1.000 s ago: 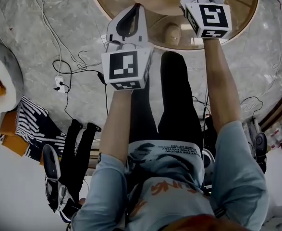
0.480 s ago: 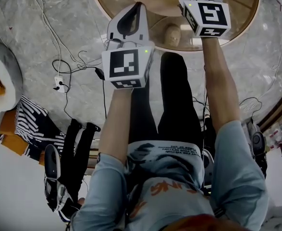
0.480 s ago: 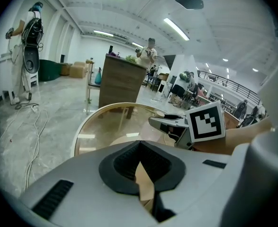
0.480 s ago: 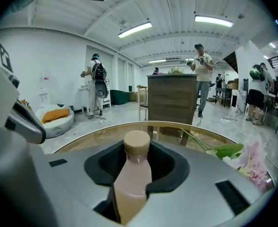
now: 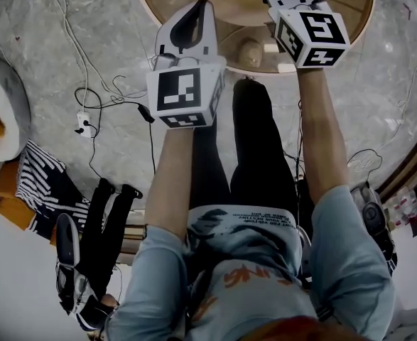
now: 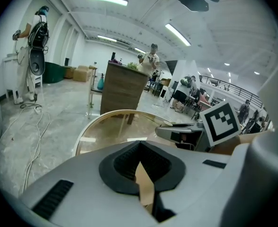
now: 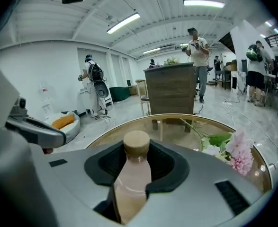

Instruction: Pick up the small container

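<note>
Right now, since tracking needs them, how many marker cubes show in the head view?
2. One cube sits on the left gripper, mid-frame; the other cube on the right gripper, top right. None seems hidden.

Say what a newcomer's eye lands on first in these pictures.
First comes the small bottle with a tan cap, clamped between the jaws of the right claw over the round glass table. Next is a pink flower lying on that table to the bottle's right. In the head view the left claw, jaws nearly together, hovers at the table's near edge.
</note>
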Demonstrator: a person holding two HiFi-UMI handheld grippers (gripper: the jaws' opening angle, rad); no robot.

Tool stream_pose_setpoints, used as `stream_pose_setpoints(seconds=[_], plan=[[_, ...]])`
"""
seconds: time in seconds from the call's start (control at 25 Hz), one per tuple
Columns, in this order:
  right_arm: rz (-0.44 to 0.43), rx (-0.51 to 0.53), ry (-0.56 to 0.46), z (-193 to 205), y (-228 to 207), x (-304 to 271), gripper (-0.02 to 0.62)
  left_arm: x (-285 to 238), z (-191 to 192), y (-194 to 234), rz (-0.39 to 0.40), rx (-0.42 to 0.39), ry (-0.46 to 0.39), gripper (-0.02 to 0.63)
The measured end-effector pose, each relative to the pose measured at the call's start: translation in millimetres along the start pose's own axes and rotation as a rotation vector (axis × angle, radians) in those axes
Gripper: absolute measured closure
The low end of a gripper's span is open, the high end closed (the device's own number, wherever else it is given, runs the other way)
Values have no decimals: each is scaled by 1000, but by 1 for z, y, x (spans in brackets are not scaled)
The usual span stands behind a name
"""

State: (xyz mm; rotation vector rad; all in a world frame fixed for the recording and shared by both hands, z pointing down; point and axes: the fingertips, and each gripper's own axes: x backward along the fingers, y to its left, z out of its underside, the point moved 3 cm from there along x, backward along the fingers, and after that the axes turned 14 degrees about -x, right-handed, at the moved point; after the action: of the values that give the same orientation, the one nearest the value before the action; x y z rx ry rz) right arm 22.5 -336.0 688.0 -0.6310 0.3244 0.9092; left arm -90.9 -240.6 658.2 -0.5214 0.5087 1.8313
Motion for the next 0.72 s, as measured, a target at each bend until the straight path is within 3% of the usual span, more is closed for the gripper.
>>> stream_pose_setpoints(seconds=[0.32,0.72], plan=[[-41,-7,-49,-44,20,69,448,32,-51,-16,-56,0,-92,583],[-81,-1,-148,-158,46,183,448,107,-161,-63,-129,-3,-229,583]])
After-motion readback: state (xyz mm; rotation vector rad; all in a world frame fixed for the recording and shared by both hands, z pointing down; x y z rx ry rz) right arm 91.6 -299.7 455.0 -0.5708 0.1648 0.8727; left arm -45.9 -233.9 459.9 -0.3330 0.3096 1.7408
